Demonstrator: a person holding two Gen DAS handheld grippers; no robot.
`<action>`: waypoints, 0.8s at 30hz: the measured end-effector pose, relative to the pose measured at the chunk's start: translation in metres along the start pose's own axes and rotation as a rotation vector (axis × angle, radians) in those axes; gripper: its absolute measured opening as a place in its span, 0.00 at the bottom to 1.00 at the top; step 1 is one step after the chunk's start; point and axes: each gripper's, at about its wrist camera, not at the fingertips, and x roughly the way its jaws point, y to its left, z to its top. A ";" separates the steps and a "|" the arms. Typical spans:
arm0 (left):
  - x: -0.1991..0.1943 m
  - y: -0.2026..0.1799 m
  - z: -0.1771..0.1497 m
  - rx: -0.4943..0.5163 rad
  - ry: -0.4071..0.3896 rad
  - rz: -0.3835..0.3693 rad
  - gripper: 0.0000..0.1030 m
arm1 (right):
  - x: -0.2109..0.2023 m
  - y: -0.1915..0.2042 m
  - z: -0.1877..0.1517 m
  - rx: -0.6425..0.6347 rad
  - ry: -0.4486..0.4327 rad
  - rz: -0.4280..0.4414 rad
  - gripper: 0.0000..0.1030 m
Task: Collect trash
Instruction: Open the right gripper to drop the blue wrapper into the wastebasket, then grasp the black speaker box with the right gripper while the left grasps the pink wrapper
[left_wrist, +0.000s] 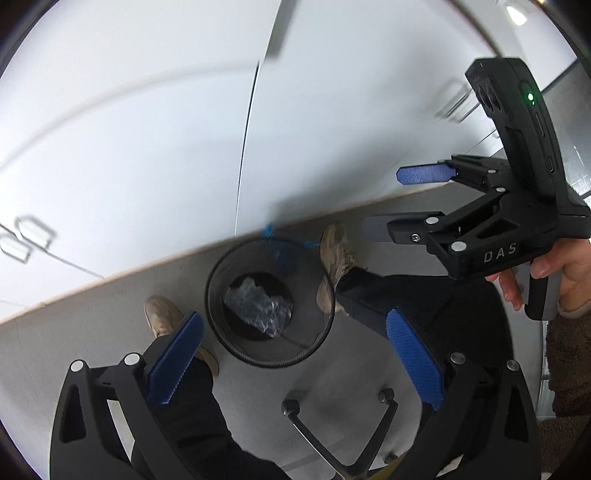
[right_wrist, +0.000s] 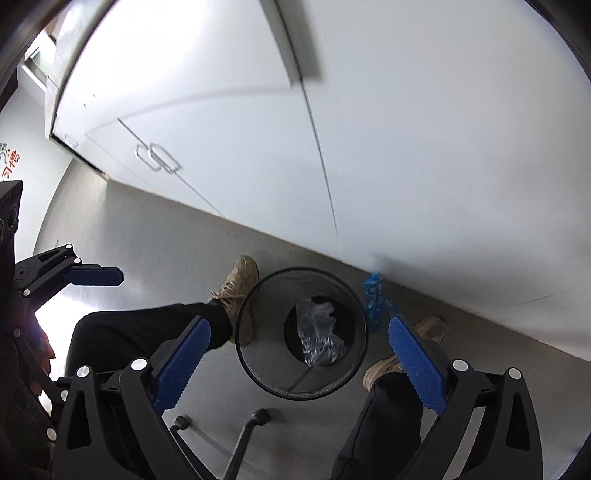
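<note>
A black mesh wastebasket (left_wrist: 221, 332) stands on the grey floor between the person's feet; it also shows in the right wrist view (right_wrist: 258, 373). A crumpled clear plastic wrapper (left_wrist: 258, 306) lies inside it, seen too in the right wrist view (right_wrist: 317, 336). A blue wrapper (right_wrist: 373, 299) lies on the floor behind the basket by the cabinet base, and shows in the left wrist view (left_wrist: 282, 254). My left gripper (left_wrist: 291, 362) is open and empty above the basket. My right gripper (right_wrist: 299, 363) is open and empty above it too, and shows in the left wrist view (left_wrist: 380, 201).
White cabinet doors (right_wrist: 258, 147) with metal handles (right_wrist: 159, 158) rise behind the basket. The person's legs and tan shoes (left_wrist: 338, 254) flank it. An office chair's base legs with casters (left_wrist: 317, 424) lie just below the grippers.
</note>
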 end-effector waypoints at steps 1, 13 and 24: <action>-0.008 -0.003 0.004 0.008 -0.013 0.001 0.96 | -0.009 -0.001 0.002 0.000 -0.015 0.006 0.96; -0.103 -0.029 0.048 0.099 -0.186 0.005 0.96 | -0.126 0.003 0.026 -0.035 -0.205 0.011 0.97; -0.179 -0.034 0.096 0.141 -0.360 0.029 0.96 | -0.207 0.003 0.051 -0.083 -0.379 0.020 0.97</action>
